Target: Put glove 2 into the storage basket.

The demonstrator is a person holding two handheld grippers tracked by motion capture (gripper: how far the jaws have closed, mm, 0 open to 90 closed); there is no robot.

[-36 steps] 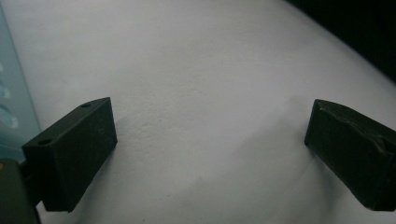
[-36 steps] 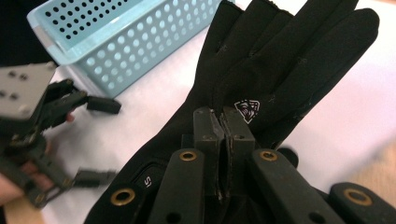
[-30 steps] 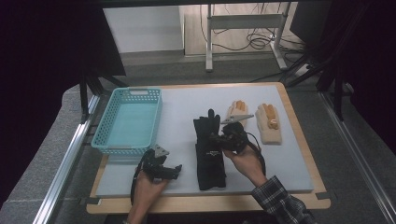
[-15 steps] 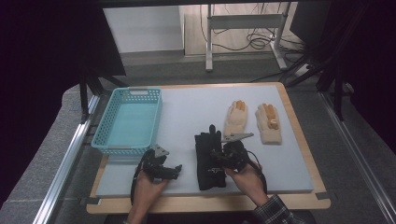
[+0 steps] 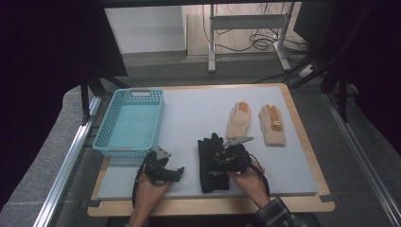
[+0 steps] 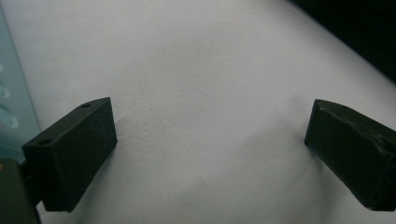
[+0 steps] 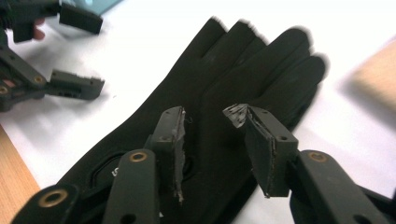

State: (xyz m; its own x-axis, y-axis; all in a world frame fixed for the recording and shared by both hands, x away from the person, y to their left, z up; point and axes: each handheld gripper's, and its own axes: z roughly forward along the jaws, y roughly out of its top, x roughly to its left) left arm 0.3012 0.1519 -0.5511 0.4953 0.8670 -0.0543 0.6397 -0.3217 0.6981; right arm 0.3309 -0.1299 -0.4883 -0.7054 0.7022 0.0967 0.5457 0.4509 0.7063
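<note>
A black glove [image 5: 211, 163] lies flat on the white mat near the front edge, its fingers pointing away from me. My right gripper [image 5: 220, 157] hovers over its palm. In the right gripper view the glove [image 7: 261, 65] spreads beneath the right gripper [image 7: 208, 116], whose jaws stand a little apart with nothing between them. My left gripper [image 5: 176, 172] rests on the mat left of the glove, and in its own view the left gripper [image 6: 210, 126] is wide open over bare mat. The left gripper [image 7: 95, 51] also appears in the right gripper view at the upper left, open.
A teal basket [image 5: 130, 124] stands at the left of the mat, its wall [image 6: 11, 107] at the left gripper view's edge. Two beige gloves [image 5: 239, 120] [image 5: 273, 125] lie side by side at the back right. The wooden table edge [image 5: 213, 205] runs along the front.
My right gripper has drawn back toward the front edge, from the black glove's fingers to its palm. The glove's fingertips now lie nearer the front. The left gripper has stayed put.
</note>
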